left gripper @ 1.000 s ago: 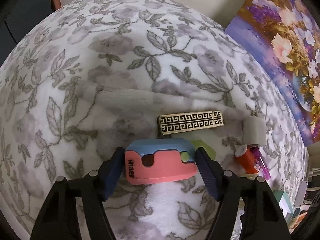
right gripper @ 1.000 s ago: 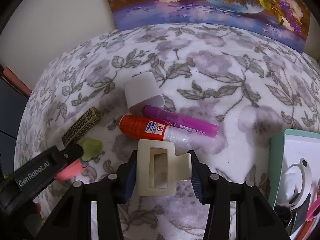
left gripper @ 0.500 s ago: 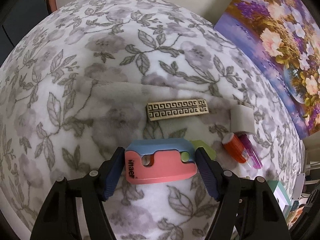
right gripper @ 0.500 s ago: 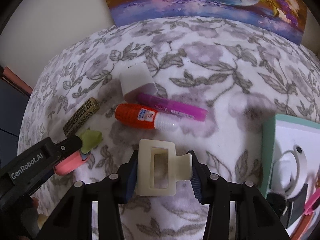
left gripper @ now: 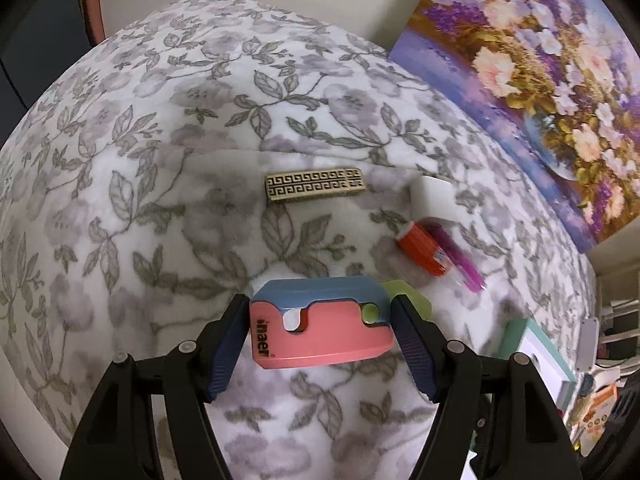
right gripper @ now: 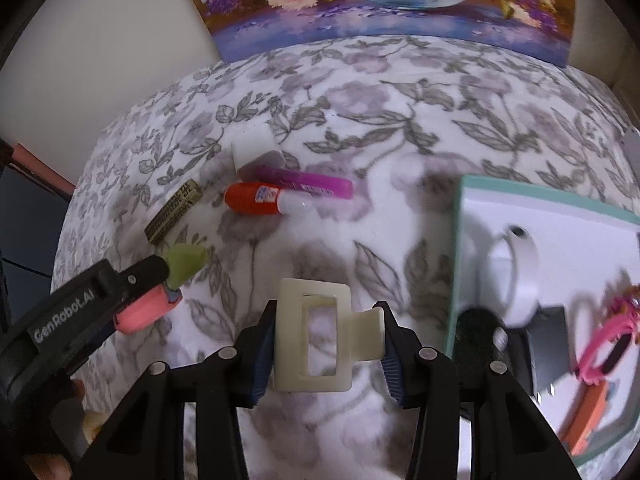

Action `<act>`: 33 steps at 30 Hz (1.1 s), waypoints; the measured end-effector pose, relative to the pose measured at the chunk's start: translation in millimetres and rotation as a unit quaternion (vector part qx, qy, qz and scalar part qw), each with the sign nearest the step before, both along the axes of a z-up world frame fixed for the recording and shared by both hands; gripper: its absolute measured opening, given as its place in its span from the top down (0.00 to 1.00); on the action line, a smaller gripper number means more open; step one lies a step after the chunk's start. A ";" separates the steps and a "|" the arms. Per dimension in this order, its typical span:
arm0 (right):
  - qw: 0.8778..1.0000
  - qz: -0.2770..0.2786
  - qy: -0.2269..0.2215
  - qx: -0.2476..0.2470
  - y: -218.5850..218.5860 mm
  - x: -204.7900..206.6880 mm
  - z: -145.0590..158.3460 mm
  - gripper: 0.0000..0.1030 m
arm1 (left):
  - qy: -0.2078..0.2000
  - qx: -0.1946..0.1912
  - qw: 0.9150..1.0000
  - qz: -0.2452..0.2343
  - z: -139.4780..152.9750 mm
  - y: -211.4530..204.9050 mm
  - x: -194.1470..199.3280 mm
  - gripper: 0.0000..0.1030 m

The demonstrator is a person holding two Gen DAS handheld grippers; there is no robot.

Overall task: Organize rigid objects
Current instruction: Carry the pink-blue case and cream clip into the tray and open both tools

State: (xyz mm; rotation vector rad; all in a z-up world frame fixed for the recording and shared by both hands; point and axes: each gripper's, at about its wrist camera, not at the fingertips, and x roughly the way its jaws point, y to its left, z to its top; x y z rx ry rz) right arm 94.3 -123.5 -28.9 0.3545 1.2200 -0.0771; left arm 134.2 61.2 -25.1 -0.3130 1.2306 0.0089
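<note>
My left gripper point(left gripper: 320, 334) is shut on a pink, blue and green block point(left gripper: 324, 326) and holds it above the floral blanket. It also shows in the right wrist view point(right gripper: 160, 292), at the left. My right gripper point(right gripper: 328, 340) is shut on a cream hair claw clip point(right gripper: 316, 336), held above the blanket. On the blanket lie a gold patterned bar point(left gripper: 315, 189), a white cap point(left gripper: 434, 200), an orange glue bottle point(right gripper: 260, 199) and a purple tube point(right gripper: 308, 184).
A teal-rimmed white box point(right gripper: 458, 240) at the right holds a white round device, a pink ring and dark items. A flower painting point(right gripper: 384, 4) leans on the wall behind. The floral blanket point(left gripper: 160, 160) covers the whole surface.
Both grippers have drawn back from the items on the blanket, each keeping its hold. The right gripper has swung toward the box, which now shows larger.
</note>
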 end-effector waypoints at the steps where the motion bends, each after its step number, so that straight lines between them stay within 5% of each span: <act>1: 1.000 0.000 0.000 0.001 -1.5 -5.3 1.9 0.53 | -0.005 0.003 1.000 -0.002 4.2 -1.4 -3.7 0.29; 7: 1.000 -0.023 -0.009 0.009 -17.7 -38.0 15.1 0.53 | -0.044 0.034 0.998 -0.013 32.2 -12.3 -27.9 0.29; 17: 0.997 -0.058 -0.039 0.019 -43.8 -82.2 41.6 0.53 | -0.065 0.022 0.997 -0.040 46.7 -41.3 -64.1 0.29; 33: 0.986 -0.165 -0.025 0.020 -124.6 -130.6 46.4 0.53 | -0.058 0.022 0.990 -0.123 44.2 -108.6 -106.2 0.29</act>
